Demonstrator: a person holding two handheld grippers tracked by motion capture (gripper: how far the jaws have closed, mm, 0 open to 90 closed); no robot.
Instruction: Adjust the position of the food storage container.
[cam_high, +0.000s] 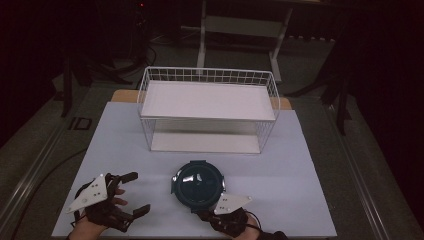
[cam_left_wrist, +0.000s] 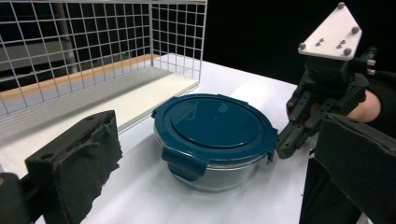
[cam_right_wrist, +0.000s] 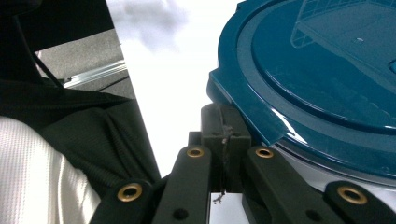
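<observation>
- Round container (cam_high: 198, 189) with dark teal lid (cam_left_wrist: 215, 122) sitting on the white table (cam_high: 125, 140), at the near middle, in front of the wire basket (cam_high: 207, 107).
- Right gripper (cam_high: 212, 204) at the container's near right edge, jaws pressed together, tips right under a lid latch tab (cam_right_wrist: 261, 128); contact with the tab not certain.
- In the left gripper view, right gripper (cam_left_wrist: 286, 148) just beside the rim of the container (cam_left_wrist: 210, 172).
- Left gripper (cam_high: 135, 192) resting on the table to the container's left, well apart from it, jaws spread wide with nothing between.
- Basket standing behind the container, its white shelf (cam_high: 207, 100) bare, open front facing the container.
- Nothing between either gripper and the container.
</observation>
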